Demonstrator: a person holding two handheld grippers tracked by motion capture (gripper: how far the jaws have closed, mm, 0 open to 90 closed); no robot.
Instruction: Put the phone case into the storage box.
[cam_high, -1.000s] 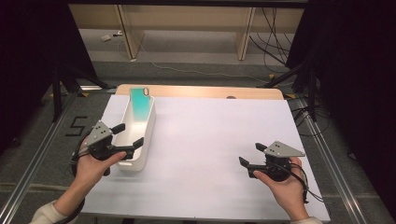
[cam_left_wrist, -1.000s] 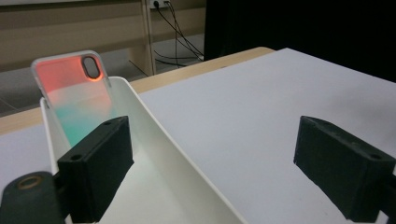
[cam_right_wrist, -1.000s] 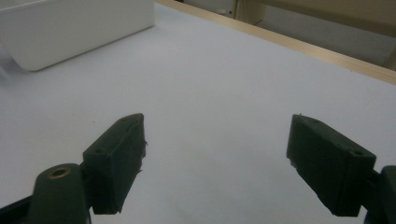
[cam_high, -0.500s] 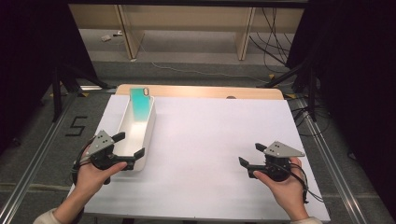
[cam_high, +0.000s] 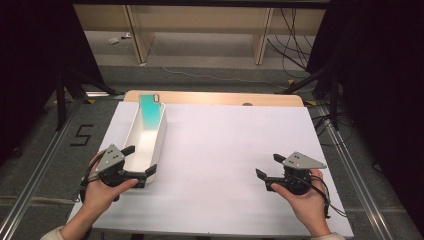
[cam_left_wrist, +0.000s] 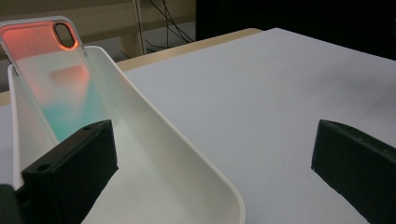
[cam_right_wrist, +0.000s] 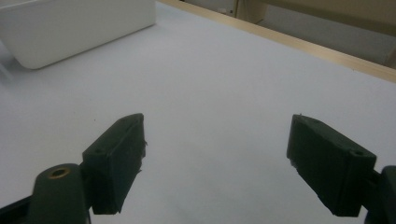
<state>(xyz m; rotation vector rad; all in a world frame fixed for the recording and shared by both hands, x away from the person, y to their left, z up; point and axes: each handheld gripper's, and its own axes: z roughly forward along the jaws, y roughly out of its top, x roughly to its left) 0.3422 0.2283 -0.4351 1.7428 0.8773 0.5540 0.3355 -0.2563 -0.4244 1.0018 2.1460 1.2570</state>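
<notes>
High view: left claw (cam_high: 139, 161) just opened wide astride white tray's (cam_high: 131, 135) near end, bench's (cam_high: 225, 150) left edge; right claw (cam_high: 266, 166) open, empty.

A white-topped bench (cam_high: 225, 150) with a wooden far edge carries a long white tray (cam_high: 150, 137) along its left edge.

Bright table, dark surrounds — close-ups soft, no glare.

A long white tray (cam_high: 145, 142) is laid on the left side of the desk (cam_high: 230, 150), its long side running away from the person. A see-through phone case (cam_high: 149, 111) with a green tint is leaned inside against its far end.
</notes>
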